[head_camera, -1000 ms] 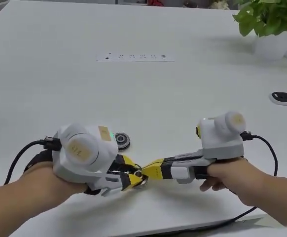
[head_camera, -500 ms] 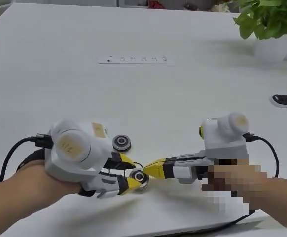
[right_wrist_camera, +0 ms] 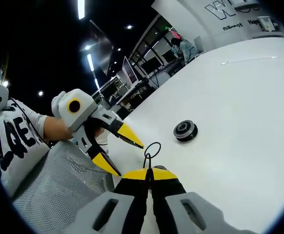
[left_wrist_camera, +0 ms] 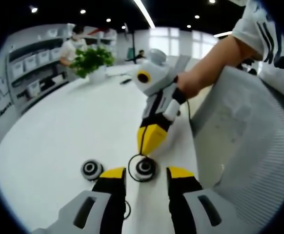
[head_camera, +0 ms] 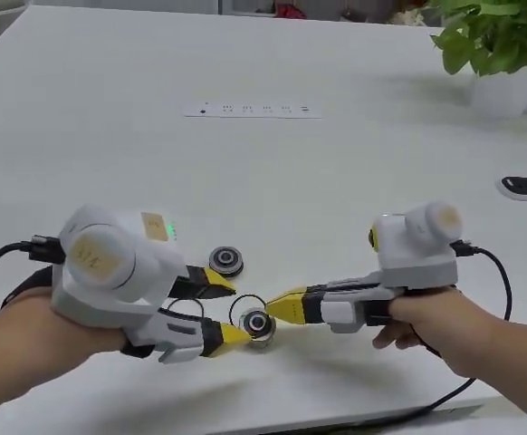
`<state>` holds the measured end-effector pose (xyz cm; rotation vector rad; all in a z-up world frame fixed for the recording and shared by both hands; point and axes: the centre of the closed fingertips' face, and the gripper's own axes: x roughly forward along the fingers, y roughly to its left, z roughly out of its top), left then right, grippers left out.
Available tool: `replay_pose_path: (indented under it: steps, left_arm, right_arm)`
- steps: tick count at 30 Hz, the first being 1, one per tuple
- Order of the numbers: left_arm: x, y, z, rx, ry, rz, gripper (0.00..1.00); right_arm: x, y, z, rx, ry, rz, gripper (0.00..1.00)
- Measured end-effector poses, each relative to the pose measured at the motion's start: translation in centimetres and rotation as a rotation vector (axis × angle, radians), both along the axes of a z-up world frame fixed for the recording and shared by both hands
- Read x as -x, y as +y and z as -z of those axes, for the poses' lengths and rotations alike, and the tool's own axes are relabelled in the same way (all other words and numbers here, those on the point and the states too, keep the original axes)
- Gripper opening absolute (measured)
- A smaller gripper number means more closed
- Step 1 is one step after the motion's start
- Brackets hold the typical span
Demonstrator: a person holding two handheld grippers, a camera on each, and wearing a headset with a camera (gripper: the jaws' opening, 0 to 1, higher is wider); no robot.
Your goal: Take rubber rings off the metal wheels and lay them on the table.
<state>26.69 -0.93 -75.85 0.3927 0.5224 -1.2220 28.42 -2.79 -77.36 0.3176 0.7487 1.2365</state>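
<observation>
Right claw (head_camera: 274, 316) pinches a rubber ring (head_camera: 243, 300) loose off the near wheel (head_camera: 258, 323), not yet laid; left claw (head_camera: 234, 311) wide; far wheel (head_camera: 224, 261) untouched.

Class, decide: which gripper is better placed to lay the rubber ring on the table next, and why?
Right, I judge. The right gripper is shut on the rubber ring, which loops beside the metal wheel; the left gripper stands open by that wheel, holding nothing.

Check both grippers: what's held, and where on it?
Right gripper pinches the rubber ring at its rim, jaws shut. Left gripper open, holding nothing.
</observation>
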Motion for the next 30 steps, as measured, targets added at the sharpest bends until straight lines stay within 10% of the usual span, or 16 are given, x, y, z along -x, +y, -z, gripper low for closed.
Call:
replay_pose_path:
  steps: [30]
  left_arm:
    - [0.4, 3.0, -2.3, 0.049, -0.026, -0.070, 0.58]
  right_arm:
    - [0.0, 0.1, -1.1, -0.021, -0.002, -0.007, 0.00]
